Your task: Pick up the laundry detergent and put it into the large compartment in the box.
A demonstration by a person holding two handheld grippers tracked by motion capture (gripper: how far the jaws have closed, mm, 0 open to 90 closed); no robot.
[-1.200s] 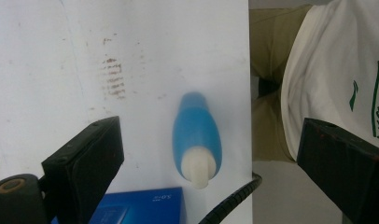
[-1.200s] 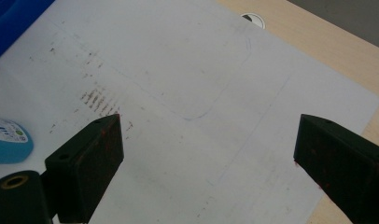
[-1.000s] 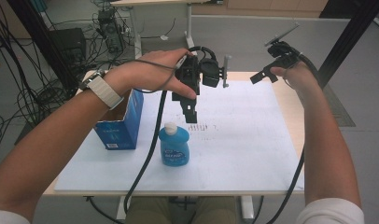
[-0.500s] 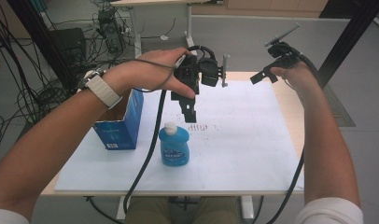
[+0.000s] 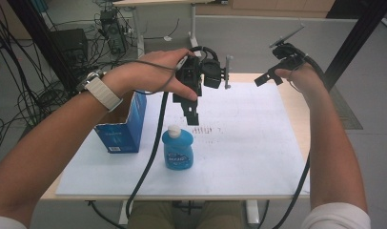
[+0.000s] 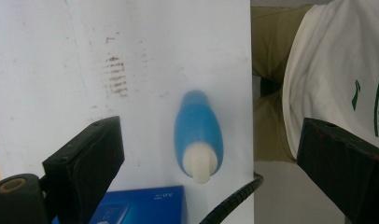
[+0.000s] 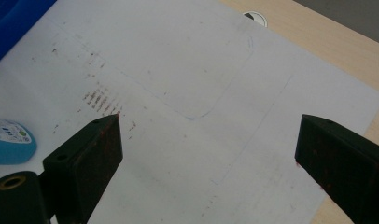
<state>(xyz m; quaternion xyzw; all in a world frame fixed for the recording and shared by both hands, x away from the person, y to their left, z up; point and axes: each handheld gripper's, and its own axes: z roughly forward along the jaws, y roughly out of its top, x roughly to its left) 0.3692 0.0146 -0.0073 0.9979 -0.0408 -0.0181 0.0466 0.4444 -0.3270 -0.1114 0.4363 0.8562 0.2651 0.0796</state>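
Bottle [image 5: 178, 149] of blue liquid with a white cap stands upright on the white sheet [image 5: 258, 143], directly below the left gripper [image 5: 192, 116], which hangs above it with air between. In the left gripper view the bottle [image 6: 198, 135] sits between the two wide-spread jaws, nothing held, its cap toward the camera. Just to the left gripper's left, a blue carton [image 5: 121, 128] stands open-topped near the sheet's edge, close beside the bottle but apart from it. Beyond the bottle, rusty smudges [image 5: 208, 129] mark the sheet. Farther off, the right gripper [image 5: 266, 78] is raised over the table's far right corner, well apart from the bottle; its jaws too are spread and grasp nothing, with the sheet [image 7: 187, 93] beneath them.
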